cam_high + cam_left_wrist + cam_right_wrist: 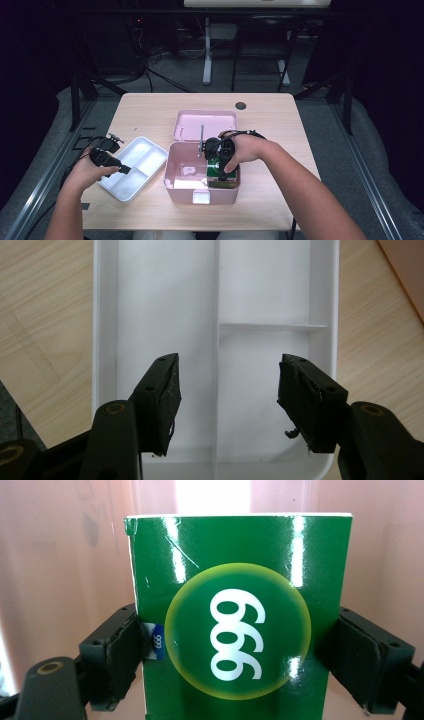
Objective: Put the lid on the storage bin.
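Light wooden table (145,115), white divided tray (134,168) at left, open pink box (176,187) at centre.

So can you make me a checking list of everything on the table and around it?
Surface: light wooden table, with a dark round hole near its far edge.
Job's things: open pink box with its lid tipped back; green carton marked 999 inside the box; white divided tray beside the box, compartments bare.
Clutter: nothing seen.
Grippers: right gripper has its jaws against both sides of the green carton; left gripper is over the white divided tray, jaws apart, holding nothing.
Cables: black cable trails from the left gripper.
Surroundings: grey floor, dark frames, another table's white leg behind.
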Available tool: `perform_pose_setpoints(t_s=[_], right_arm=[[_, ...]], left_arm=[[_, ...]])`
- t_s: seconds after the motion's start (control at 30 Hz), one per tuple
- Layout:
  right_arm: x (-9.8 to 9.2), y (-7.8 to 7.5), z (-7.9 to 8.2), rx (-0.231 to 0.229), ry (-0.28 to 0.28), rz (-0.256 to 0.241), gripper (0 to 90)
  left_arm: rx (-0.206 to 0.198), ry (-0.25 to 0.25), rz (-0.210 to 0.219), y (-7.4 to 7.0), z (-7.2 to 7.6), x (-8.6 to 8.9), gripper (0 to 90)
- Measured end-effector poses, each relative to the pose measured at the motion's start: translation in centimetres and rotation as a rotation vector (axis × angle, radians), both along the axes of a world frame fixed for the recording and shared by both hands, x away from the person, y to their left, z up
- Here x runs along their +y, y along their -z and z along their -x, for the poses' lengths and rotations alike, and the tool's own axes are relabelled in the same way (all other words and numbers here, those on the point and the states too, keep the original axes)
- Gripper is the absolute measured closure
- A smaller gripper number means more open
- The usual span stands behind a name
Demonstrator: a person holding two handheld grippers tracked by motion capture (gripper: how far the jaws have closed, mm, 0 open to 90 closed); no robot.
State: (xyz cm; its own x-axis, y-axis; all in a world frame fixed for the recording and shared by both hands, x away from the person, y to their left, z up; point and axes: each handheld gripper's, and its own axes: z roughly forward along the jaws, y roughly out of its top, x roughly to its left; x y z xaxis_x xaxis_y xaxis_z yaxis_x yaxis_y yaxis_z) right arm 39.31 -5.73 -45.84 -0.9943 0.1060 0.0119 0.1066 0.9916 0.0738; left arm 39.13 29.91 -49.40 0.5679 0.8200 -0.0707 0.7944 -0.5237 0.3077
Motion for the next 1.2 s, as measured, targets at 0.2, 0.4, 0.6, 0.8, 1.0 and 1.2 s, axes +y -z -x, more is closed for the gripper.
perform_pose_setpoints(t_s=[0.2,0.4,0.6,0.8,1.0,1.2], right_arm=[[0.0,0.5,-0.2,-0.001,0.009,0.019,14.8],[0.0,0.6,-0.4,-0.011,0.034,0.044,10.1],[-0.2,-0.6,-0.4,-0.015,0.053,-0.005,12.0],[-0.4,-1.8,0.1,-0.019,0.044,-0.017,14.6],[-1.1,-2.9,0.9,-0.033,0.041,-0.029,14.8],[-3.1,-4.5,1.5,-0.05,0.07,-0.055,15.1]], left_arm=[[-0.001,0.003,0.0,0.0,0.0,0.0,42.0],[0.002,0.004,-0.005,0.1,0.0,-0.1,42.0],[0.002,0.0,-0.001,0.1,0.0,-0.1,41.9],[0.001,0.001,0.003,0.1,0.1,-0.2,41.9],[0.006,0.005,-0.003,0.3,0.1,-0.2,41.8],[0.016,0.009,-0.003,0.4,0.0,-0.4,41.9]])
